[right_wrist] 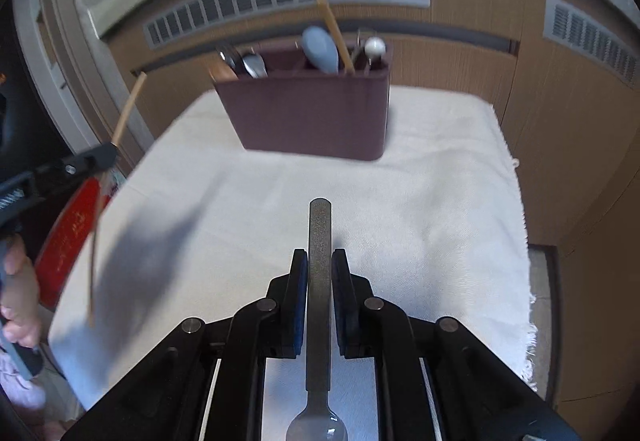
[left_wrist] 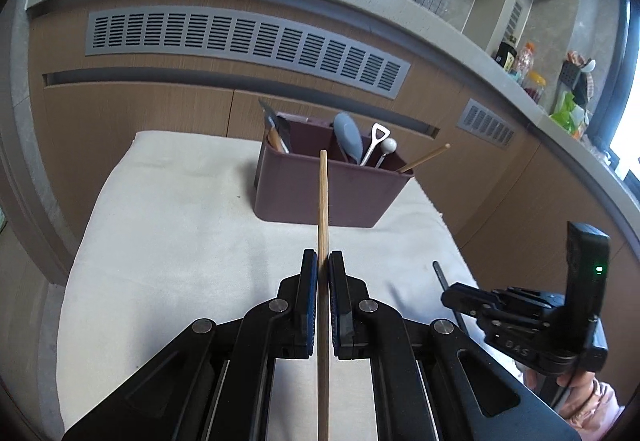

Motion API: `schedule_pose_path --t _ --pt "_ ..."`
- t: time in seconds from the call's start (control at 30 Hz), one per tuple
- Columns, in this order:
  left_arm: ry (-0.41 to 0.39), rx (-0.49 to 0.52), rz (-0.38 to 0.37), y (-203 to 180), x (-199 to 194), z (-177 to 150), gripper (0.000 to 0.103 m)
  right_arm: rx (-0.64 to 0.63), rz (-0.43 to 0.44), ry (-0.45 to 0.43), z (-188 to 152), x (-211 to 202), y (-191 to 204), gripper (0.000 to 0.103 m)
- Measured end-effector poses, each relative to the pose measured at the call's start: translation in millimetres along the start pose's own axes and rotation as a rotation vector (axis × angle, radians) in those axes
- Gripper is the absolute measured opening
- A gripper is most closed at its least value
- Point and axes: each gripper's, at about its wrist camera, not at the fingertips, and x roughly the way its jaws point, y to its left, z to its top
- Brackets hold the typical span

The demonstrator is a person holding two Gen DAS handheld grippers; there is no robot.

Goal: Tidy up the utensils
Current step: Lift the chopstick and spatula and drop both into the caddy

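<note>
A maroon utensil holder stands at the far end of the white cloth; it also shows in the right wrist view. It holds a blue spoon, a small metal shovel spoon, a white-ball stick, a wooden chopstick and dark utensils at its left. My left gripper is shut on a wooden chopstick that points at the holder. My right gripper is shut on a metal spoon, held by its handle with the bowl toward the camera.
The white cloth covers a small table in front of wooden cabinets with grey vents. A counter at the right carries bottles and bags. A red object lies beyond the cloth's left edge in the right wrist view.
</note>
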Motion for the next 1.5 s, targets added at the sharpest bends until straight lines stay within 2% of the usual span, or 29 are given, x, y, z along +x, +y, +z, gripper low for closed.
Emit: schedule_pose_path --t 0.13,0.23,0.4,0.57,0.7,0.8,0.97,1.07,1.27,1.4,1.5 --pt "-0.043 0.014 -0.024 -12.8 -18.6 3.1 0.006 0.012 0.023 -0.085 2.8 -37.5 6.7 0.011" --pt "-0.106 0.034 -0.064 -26.5 -38.3 18.0 0.006 0.010 0.034 -0.166 15.7 -64.0 12.0 0.011" --pt "-0.281 0.131 -0.105 -58.1 -71.5 78.0 0.006 -0.075 0.006 -0.386 72.8 -124.6 22.6 0.011" --pt "-0.456 0.214 -0.136 -82.0 -85.5 144.5 0.006 -0.153 -0.036 -0.678 148.2 -176.6 28.9 0.011" --pt "-0.563 0.241 -0.124 -86.5 -78.3 175.3 0.006 -0.165 -0.061 -0.787 189.3 -181.1 27.4 0.011" --pt "-0.561 0.234 -0.122 -76.8 -52.5 188.6 0.006 -0.151 -0.053 -0.783 208.4 -159.8 17.6 0.011" --pt "-0.504 0.183 -0.122 -51.8 5.4 193.2 0.006 -0.156 -0.049 -0.697 221.8 -96.8 6.4 0.011" --pt "-0.452 0.156 -0.145 -36.9 45.4 189.8 0.006 -0.168 -0.031 -0.644 219.3 -57.6 -2.7 0.011" --pt "-0.369 0.121 -0.119 -12.2 114.8 173.3 0.006 -0.164 -0.004 -0.554 216.8 7.5 -23.1 0.011" --pt "-0.318 0.097 -0.105 0.3 141.0 161.7 0.006 -0.140 0.024 -0.498 212.7 38.5 -33.5 0.011" --pt "-0.294 0.104 -0.102 4.1 145.5 151.6 0.006 -0.125 0.053 -0.472 209.9 53.5 -38.3 0.011"
